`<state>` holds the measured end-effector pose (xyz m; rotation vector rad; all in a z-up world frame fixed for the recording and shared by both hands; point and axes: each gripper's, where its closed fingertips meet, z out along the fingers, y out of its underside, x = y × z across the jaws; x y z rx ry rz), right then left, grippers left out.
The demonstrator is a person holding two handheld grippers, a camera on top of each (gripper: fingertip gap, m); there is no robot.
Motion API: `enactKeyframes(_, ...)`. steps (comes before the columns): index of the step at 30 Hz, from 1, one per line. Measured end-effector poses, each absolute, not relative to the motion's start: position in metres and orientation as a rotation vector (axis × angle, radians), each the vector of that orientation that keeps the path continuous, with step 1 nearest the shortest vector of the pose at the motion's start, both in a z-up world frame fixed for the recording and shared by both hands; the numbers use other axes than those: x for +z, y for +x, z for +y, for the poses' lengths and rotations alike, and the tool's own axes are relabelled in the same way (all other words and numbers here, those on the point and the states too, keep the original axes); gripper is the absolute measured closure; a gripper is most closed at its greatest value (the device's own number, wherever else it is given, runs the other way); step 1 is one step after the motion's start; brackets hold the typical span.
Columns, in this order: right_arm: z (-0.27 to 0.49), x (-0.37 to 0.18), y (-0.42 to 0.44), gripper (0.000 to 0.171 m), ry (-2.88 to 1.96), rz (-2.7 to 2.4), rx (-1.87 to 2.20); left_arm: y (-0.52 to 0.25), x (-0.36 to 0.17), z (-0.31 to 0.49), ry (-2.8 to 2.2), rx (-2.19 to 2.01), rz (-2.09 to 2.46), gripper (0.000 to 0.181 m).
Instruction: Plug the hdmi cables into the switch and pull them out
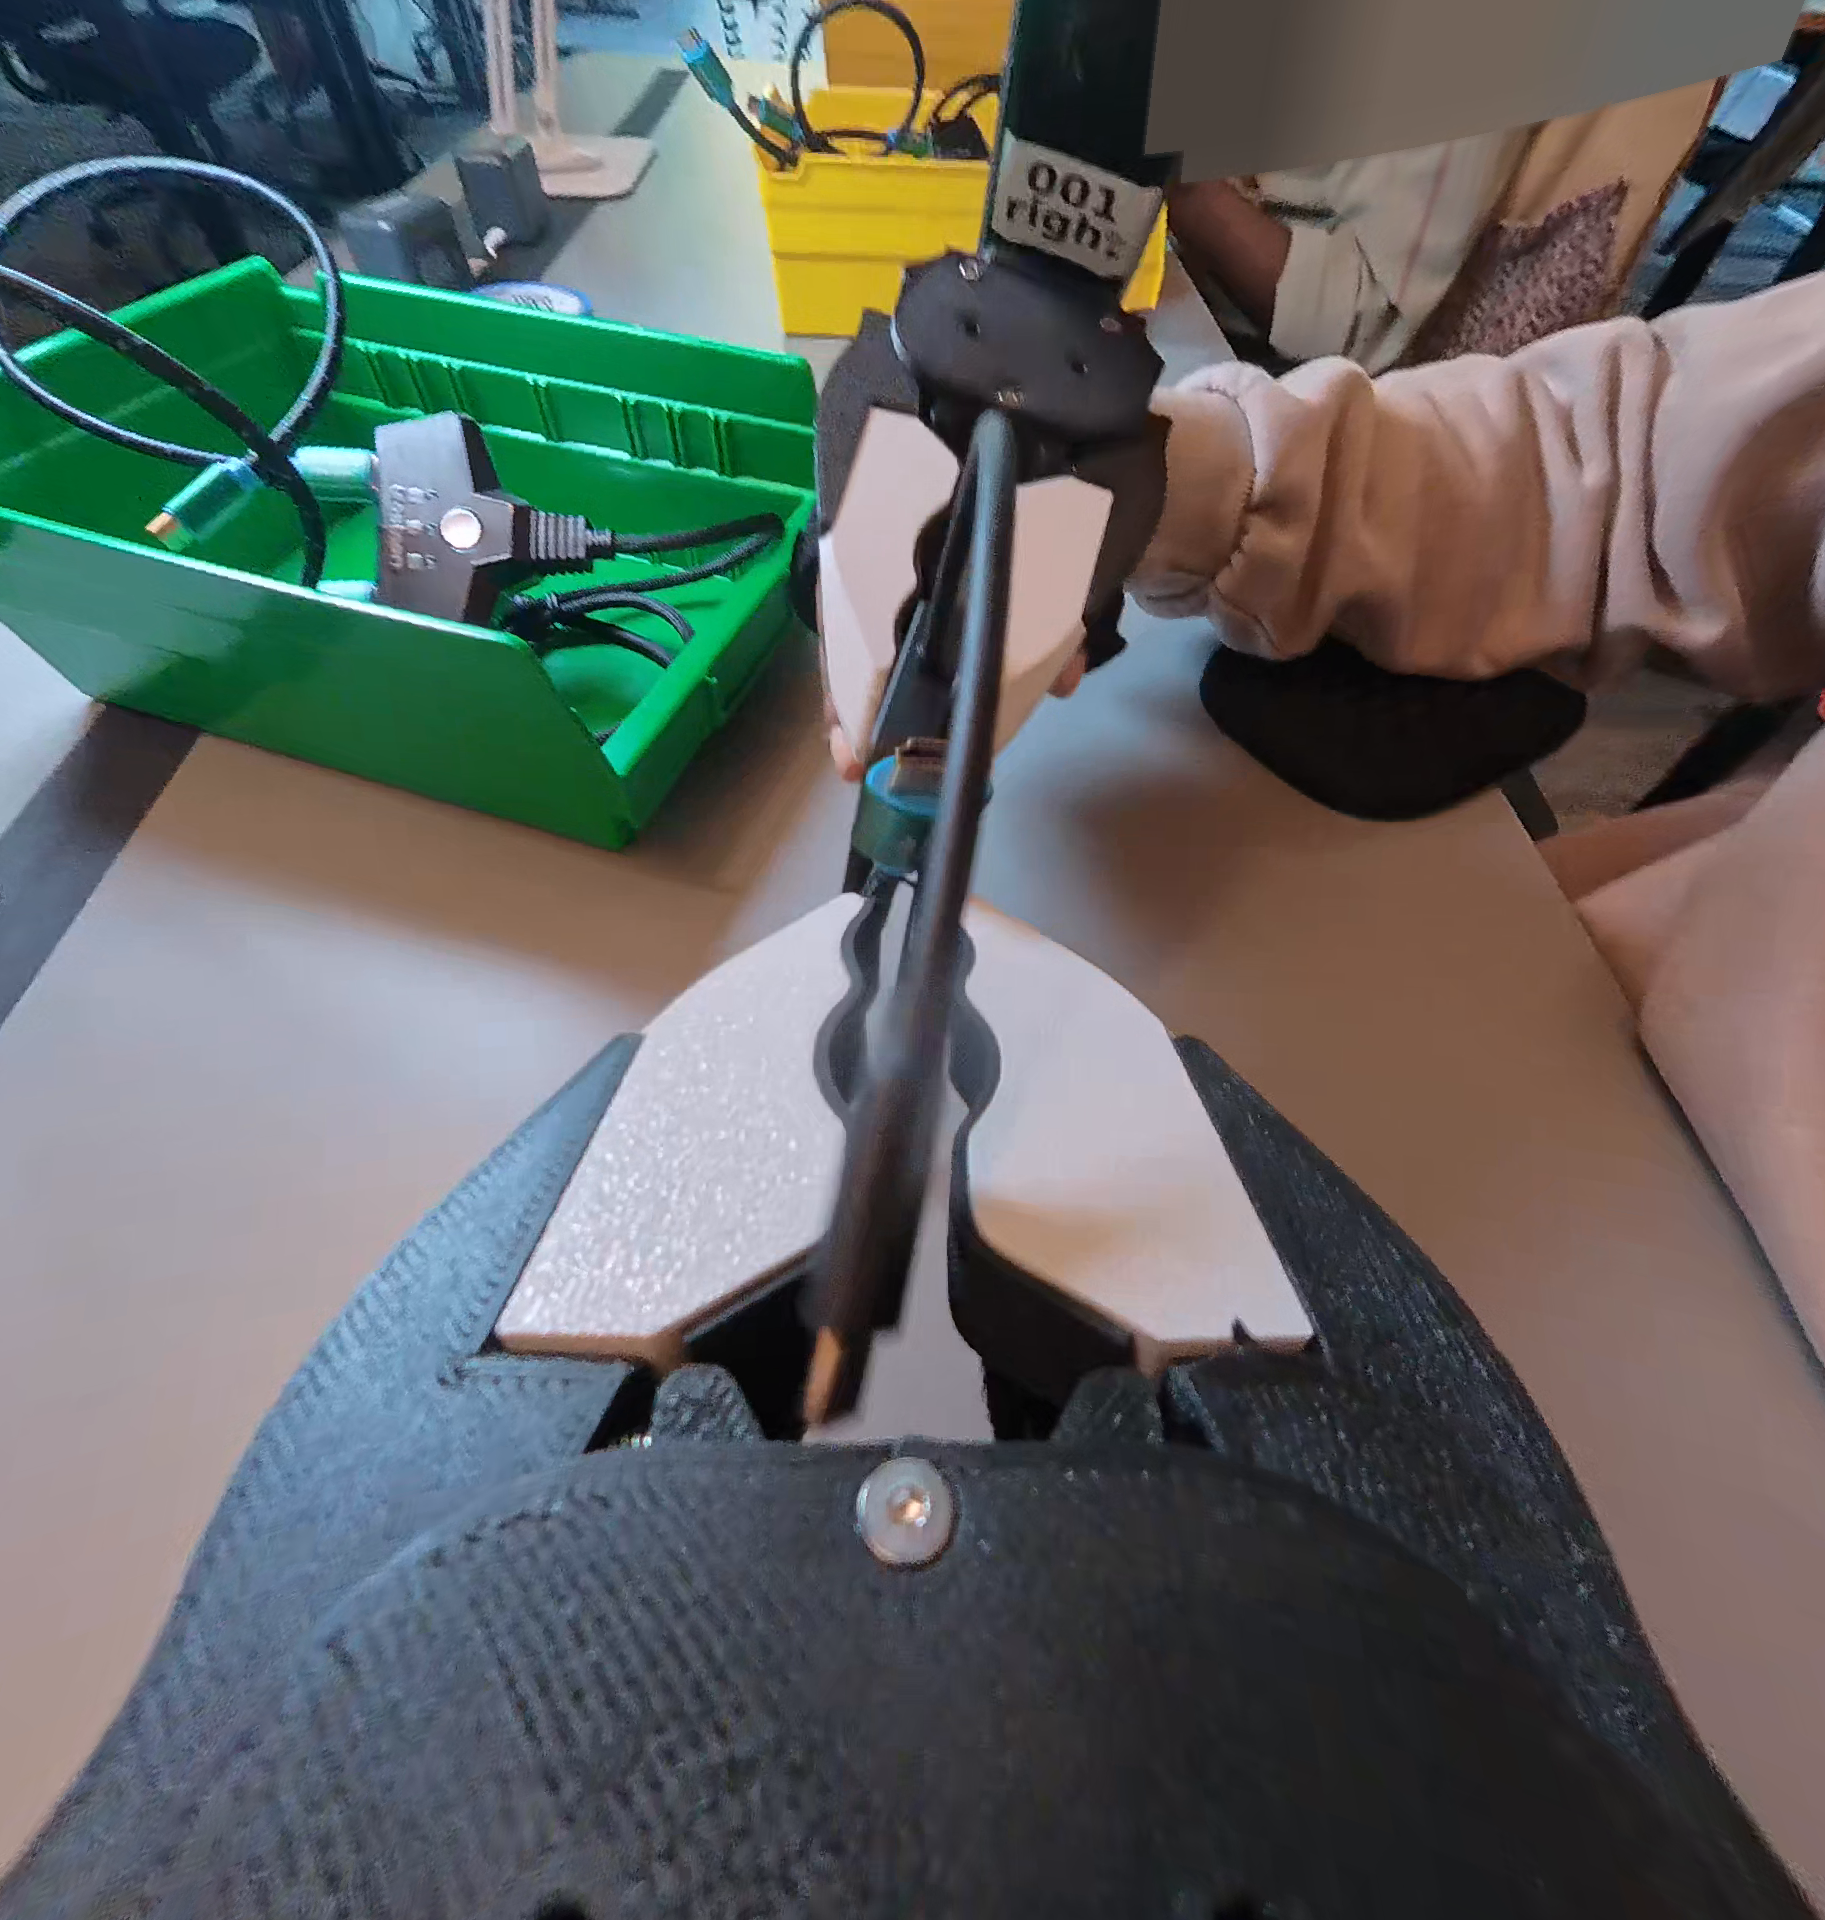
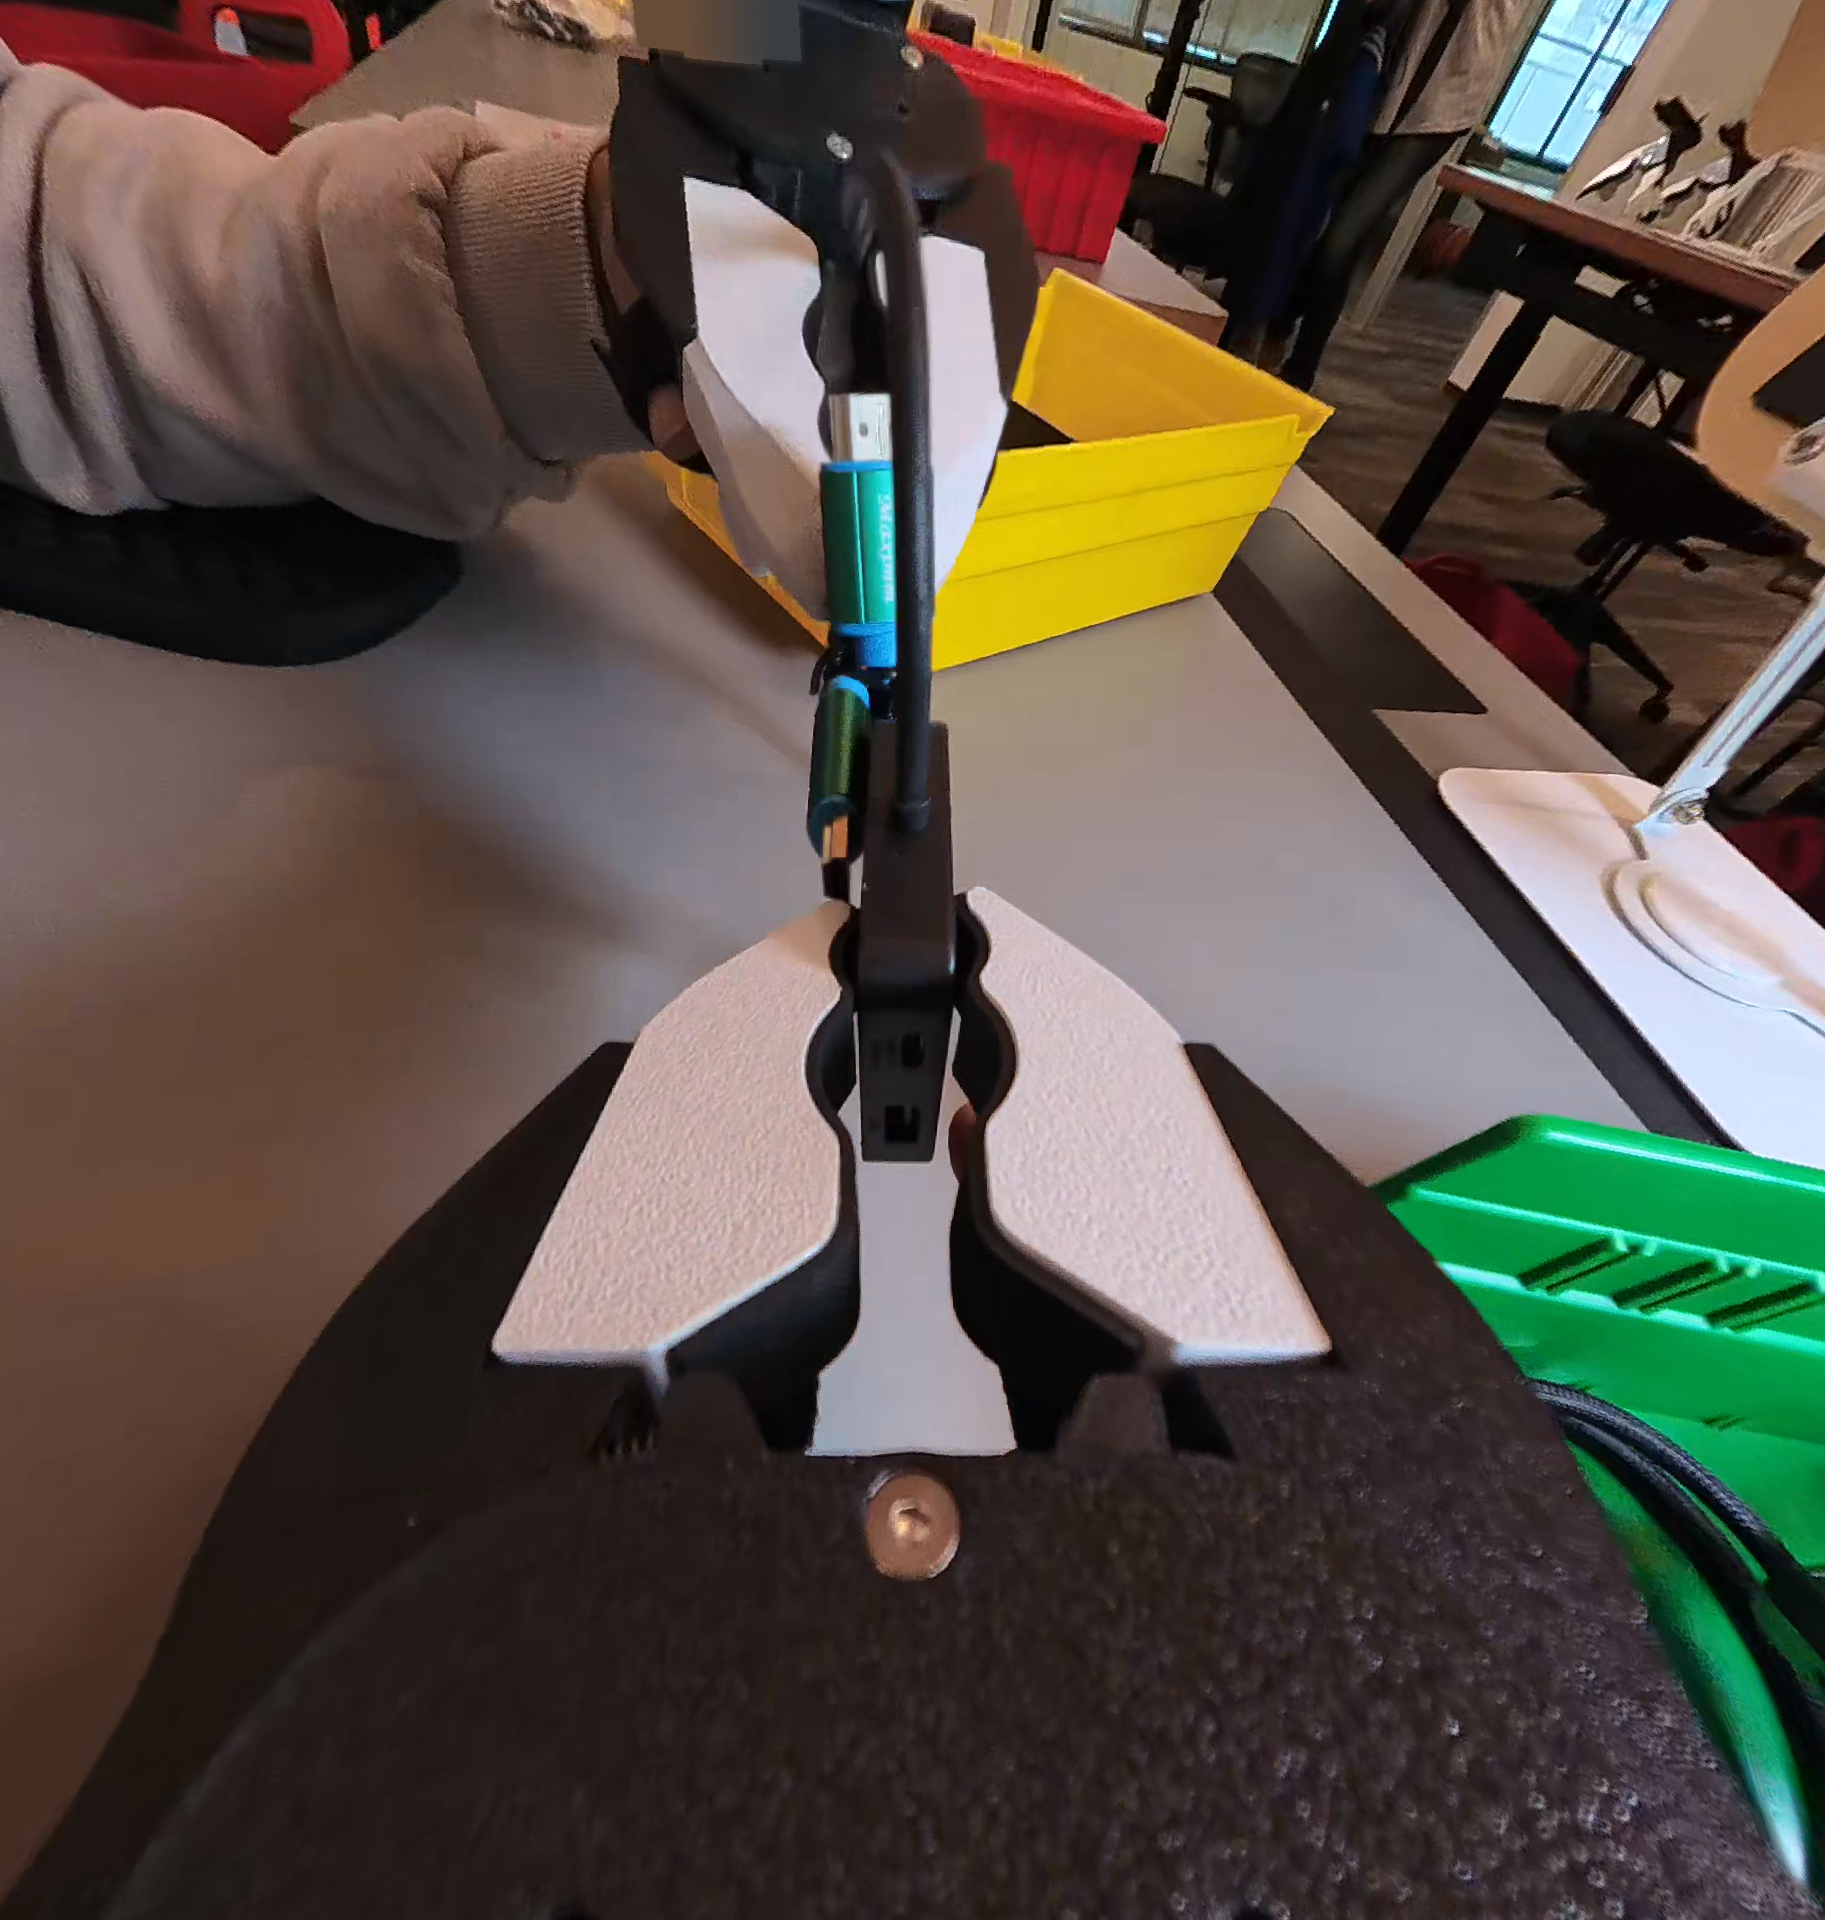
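The black switch [image 2: 903, 997] sits at the centre of the right wrist view, clamped between the white pads of the right gripper [image 2: 903, 1039] and held up clear of the grey bench [image 2: 368, 831]. Its long axis runs straight away from that camera, up the frame, with two small ports on the near end face. A thin black cable [image 2: 913, 468] rises from its far end and arcs to the left gripper [image 2: 846, 343] at upper centre. There a green HDMI plug [image 2: 858, 520] with a bare metal tip points up the frame, apparently unplugged; a second green plug [image 2: 837, 769] lies close along the switch's left side, tip toward the camera.

In the left wrist view the left gripper [image 1: 903, 1091] is narrowed onto a dark plug or cable end [image 1: 877, 1195] — motion blur hides exactly what — with its metal tip aimed down toward the lens.

I'd judge the switch light, rigid and rather slick, best gripped across its flat sides as now. The plugs are stiff and should be taken by their bodies and moved in line with the port; the cables are limp and would flex if pulled.

A green bin [image 1: 368, 644] at upper left holds another switch [image 1: 451, 520]; a yellow bin [image 1: 866, 218] stands behind.
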<state>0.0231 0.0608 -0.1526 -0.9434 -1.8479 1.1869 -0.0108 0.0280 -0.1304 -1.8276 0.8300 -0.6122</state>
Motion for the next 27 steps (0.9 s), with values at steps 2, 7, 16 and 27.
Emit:
enactKeyframes(2,0.061,-0.158,0.022,0.157,-0.966,-1.859,1.188,-0.011,-0.131,0.035,-1.809,-0.568,0.798,0.167)
enactKeyframes(7,0.063,-0.163,0.021,0.157,-1.024,-1.854,1.24,-0.013,-0.134,0.039,-1.812,-0.414,0.848,0.161)
enactKeyframes(16,0.055,-0.158,0.018,0.157,-1.025,-1.84,1.278,0.004,-0.171,0.04,-1.852,-0.162,1.086,0.159)
enactKeyframes(27,0.069,-0.132,0.031,0.157,-0.902,-1.731,1.327,-0.025,-0.13,0.036,-1.872,-0.173,0.927,0.159)
